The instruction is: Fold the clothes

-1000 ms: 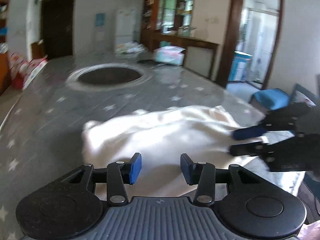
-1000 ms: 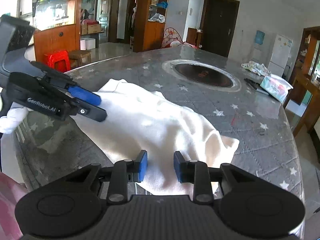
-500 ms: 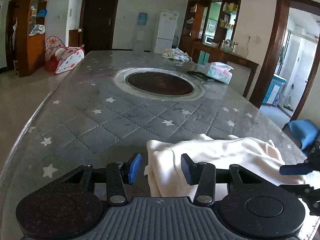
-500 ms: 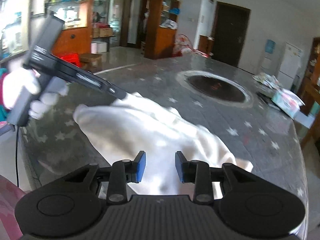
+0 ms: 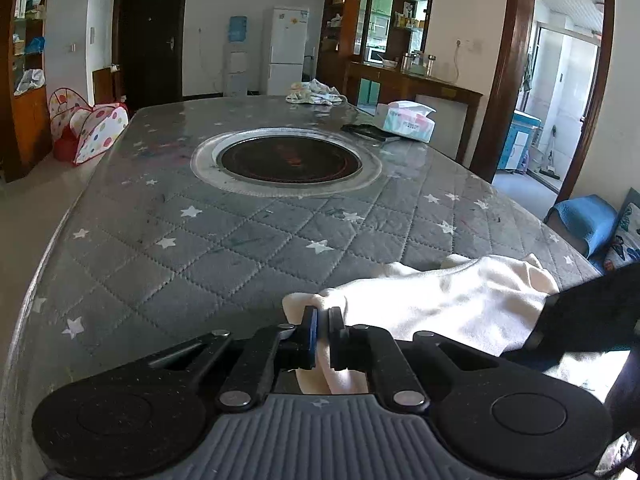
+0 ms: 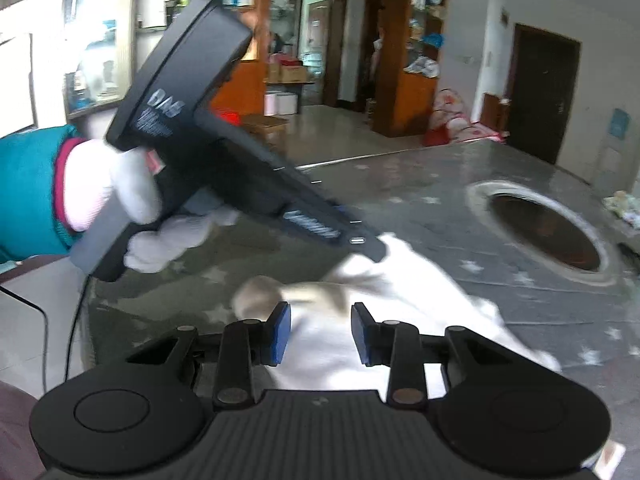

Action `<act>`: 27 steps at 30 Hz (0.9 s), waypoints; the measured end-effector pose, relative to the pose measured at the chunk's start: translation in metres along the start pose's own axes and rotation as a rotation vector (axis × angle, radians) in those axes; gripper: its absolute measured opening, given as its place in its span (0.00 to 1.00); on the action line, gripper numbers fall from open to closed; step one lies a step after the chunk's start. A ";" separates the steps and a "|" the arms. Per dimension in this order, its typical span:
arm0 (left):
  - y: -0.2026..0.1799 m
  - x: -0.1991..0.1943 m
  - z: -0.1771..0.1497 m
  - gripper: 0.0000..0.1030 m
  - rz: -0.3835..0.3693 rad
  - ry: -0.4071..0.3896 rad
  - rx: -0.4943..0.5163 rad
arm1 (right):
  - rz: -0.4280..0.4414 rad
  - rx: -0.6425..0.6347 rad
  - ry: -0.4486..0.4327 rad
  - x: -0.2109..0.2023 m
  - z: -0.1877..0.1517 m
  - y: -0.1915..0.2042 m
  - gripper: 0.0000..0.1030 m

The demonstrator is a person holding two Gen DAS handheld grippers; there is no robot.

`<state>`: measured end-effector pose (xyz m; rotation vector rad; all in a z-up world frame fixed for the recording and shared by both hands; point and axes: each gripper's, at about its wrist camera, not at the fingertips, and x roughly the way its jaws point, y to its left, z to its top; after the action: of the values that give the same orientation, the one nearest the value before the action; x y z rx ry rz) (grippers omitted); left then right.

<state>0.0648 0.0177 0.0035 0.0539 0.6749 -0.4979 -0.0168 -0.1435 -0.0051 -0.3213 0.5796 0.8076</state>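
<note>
A cream-white garment (image 5: 452, 304) lies crumpled at the near edge of the grey quilted star-pattern table (image 5: 224, 248). My left gripper (image 5: 323, 330) is shut on a bunched edge of the garment at its left end. In the right wrist view the garment (image 6: 400, 312) spreads under and ahead of my right gripper (image 6: 320, 334), which is open just above the cloth. The left gripper body (image 6: 224, 152), held by a white-gloved hand, slants down to the garment's far left corner. The right gripper's dark body (image 5: 592, 316) shows at the right edge of the left wrist view.
A round black cooktop (image 5: 290, 158) is set in the table's middle. A tissue pack (image 5: 406, 120), a dark flat object (image 5: 370, 131) and a bundle of cloth (image 5: 316, 94) sit at the far end. A blue chair (image 5: 584, 224) stands right of the table.
My left gripper closed on the garment's left edge; it was open half a second ago. The right gripper stayed open and shifted over the cloth.
</note>
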 end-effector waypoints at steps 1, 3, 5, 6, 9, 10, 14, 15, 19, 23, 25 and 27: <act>0.001 0.001 0.000 0.06 -0.004 0.001 -0.002 | 0.021 -0.007 0.008 0.004 -0.001 0.004 0.31; 0.005 0.004 0.001 0.06 -0.005 0.004 -0.002 | 0.052 -0.023 0.030 0.012 -0.004 0.011 0.32; 0.010 0.010 0.000 0.06 -0.008 0.020 -0.014 | 0.060 -0.043 0.048 0.018 -0.007 0.017 0.36; 0.012 0.012 -0.001 0.06 -0.011 0.029 -0.019 | 0.062 -0.053 0.050 0.019 -0.007 0.020 0.38; 0.014 0.015 -0.003 0.06 -0.020 0.040 -0.026 | 0.072 -0.031 0.025 0.014 -0.002 0.019 0.38; 0.015 0.015 -0.003 0.06 -0.025 0.039 -0.029 | 0.077 -0.022 0.015 0.012 0.000 0.019 0.38; 0.017 0.016 -0.003 0.06 -0.016 0.037 -0.034 | 0.108 -0.031 0.037 0.019 -0.002 0.024 0.39; 0.017 0.017 -0.003 0.06 -0.012 0.041 -0.036 | 0.107 -0.050 0.041 0.022 -0.004 0.027 0.39; 0.018 0.017 -0.005 0.12 0.001 0.043 -0.042 | 0.106 -0.004 0.016 0.002 -0.003 0.021 0.38; 0.013 0.008 -0.005 0.17 -0.001 0.030 -0.049 | 0.044 0.045 0.002 -0.033 -0.007 0.002 0.38; 0.008 0.002 -0.005 0.17 -0.010 0.019 -0.049 | -0.027 0.079 0.002 -0.049 -0.016 -0.013 0.38; 0.003 -0.004 -0.004 0.17 -0.019 0.008 -0.050 | -0.103 0.133 0.009 -0.062 -0.026 -0.032 0.38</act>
<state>0.0611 0.0229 0.0020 0.0027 0.6963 -0.4990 -0.0358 -0.2133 0.0133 -0.2312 0.6171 0.6650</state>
